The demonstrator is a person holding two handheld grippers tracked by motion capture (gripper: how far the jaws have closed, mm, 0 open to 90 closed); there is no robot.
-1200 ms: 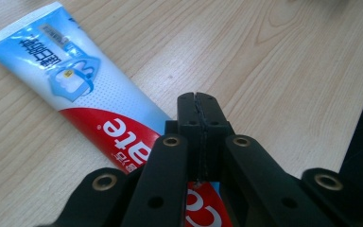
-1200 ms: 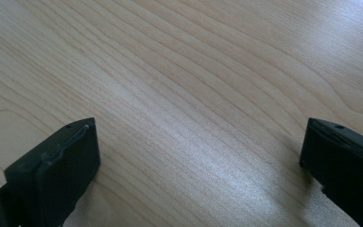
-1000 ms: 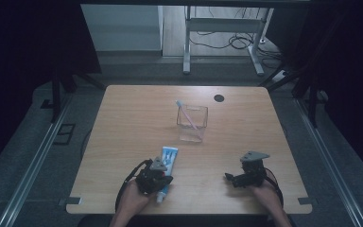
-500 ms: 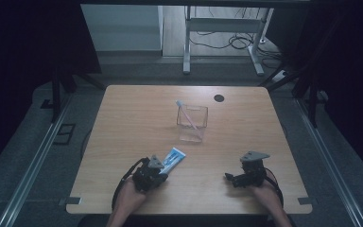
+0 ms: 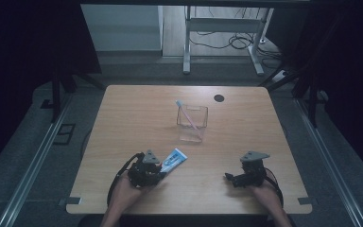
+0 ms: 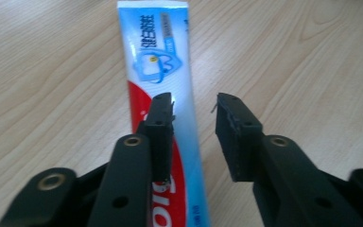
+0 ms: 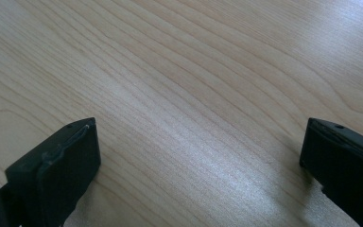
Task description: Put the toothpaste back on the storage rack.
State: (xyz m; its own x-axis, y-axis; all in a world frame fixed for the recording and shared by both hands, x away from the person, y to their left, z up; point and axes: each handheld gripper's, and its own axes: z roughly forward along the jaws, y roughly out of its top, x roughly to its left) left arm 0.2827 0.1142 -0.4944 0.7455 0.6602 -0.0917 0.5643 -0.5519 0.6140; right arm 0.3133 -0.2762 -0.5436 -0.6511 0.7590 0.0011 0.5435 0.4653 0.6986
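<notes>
The toothpaste tube (image 5: 174, 160) is lying flat on the counter (image 5: 123, 118) near its front edge, left of centre, pointing toward the far right corner; the left tongs (image 5: 159, 171) are sitting over its near end, their jaws having just been opening, now parted a little, the tube lying beneath and between them with the pads not pressing on it; further in, at mid-counter, a clear cup (image 5: 192, 123) is standing with a pink toothbrush (image 5: 187, 113) leaning inside; the right tongs (image 5: 230, 178) are resting near the front right corner, jaws spread wide over bare wood, holding nothing.
</notes>
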